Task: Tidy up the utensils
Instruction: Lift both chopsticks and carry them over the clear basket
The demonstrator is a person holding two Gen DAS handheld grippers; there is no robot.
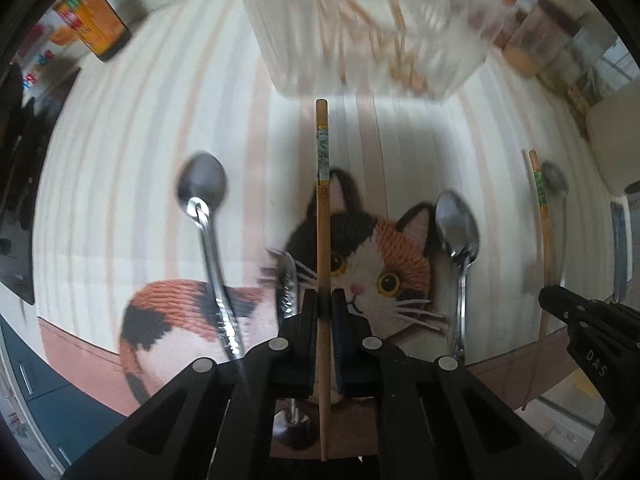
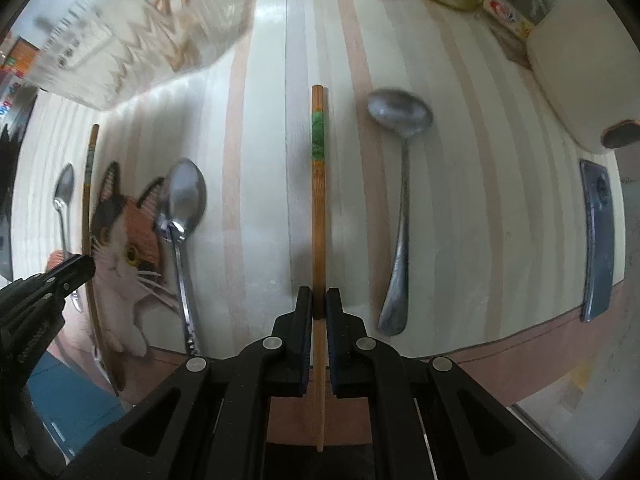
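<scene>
the left tool is clamped on a chopstick pointing to 12 o'clock. the right tool is clamped on a green-banded chopstick, a spoon at its 3 o'clock on the worktop.

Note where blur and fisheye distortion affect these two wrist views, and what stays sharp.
Left wrist view: the clear container and left spoon are motion-smeared; the chopstick in the left gripper is crisp. Right wrist view: the container is smeared, the green-banded chopstick in the right gripper sharp; table stripes bow toward the edges.
</scene>
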